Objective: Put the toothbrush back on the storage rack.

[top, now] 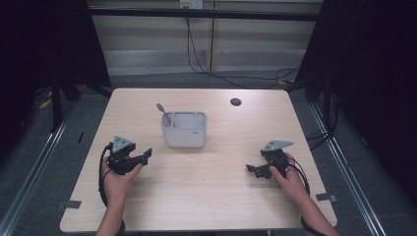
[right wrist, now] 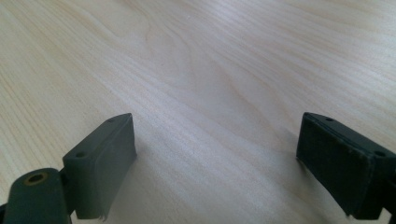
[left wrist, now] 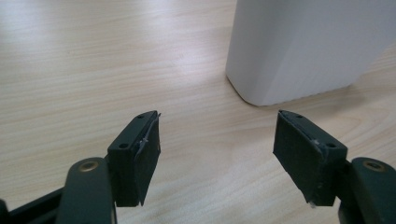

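A white rectangular holder (top: 184,130) stands near the middle of the wooden table (top: 216,196), with a pink toothbrush (top: 165,115) leaning out of its left end. My left gripper (top: 146,155) rests low at the table's left, open and empty, pointing right toward the holder. In the left gripper view the holder (left wrist: 303,46) stands just beyond the spread jaws of my left gripper (left wrist: 217,140). At the table's right my right gripper (top: 250,169) lies open and empty, pointing left. The right gripper view has my right gripper (right wrist: 217,156) wide apart over bare wood.
A dark round hole (top: 236,102) sits in the table near its far edge. Cables (top: 206,69) run over the floor beyond the table. Metal rails (top: 344,167) flank the table on both sides.
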Tool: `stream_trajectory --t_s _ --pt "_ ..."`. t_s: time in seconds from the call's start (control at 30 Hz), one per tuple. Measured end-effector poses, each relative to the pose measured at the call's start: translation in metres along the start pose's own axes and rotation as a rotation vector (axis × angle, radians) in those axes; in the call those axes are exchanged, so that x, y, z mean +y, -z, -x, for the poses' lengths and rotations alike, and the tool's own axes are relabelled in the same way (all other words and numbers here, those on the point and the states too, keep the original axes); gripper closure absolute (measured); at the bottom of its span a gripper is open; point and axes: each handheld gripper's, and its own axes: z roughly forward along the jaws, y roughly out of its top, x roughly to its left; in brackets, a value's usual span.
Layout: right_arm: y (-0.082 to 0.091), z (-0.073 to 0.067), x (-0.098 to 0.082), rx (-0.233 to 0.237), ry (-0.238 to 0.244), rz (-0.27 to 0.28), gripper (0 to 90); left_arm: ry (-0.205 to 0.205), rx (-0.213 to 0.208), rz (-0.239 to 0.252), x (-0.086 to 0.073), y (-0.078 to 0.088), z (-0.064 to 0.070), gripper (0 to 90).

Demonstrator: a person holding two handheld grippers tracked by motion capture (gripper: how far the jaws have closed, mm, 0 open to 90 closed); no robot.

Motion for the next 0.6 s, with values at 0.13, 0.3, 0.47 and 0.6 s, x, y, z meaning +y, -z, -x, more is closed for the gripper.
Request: stream_trajectory --t_s 0.13,0.3,0.47,0.6 --pt "0.0 0.0 0.0 0.0 0.0 0.0 11.3 -0.001 -0.011 -0.011 -0.003 0.001 -0.003 30.8" --pt "0.0 0.0 0.0 0.0 0.0 0.0 11.3 -0.017 -0.014 -0.031 -0.007 0.001 -0.004 30.8" --pt "0.0 0.0 0.0 0.0 0.0 0.0 11.2 -0.018 -0.013 -0.048 -0.013 0.001 -0.006 30.5" --pt "0.0 0.0 0.0 -0.001 0.0 -0.001 11.3 -0.027 -0.011 -0.059 -0.016 0.002 -0.008 30.1"
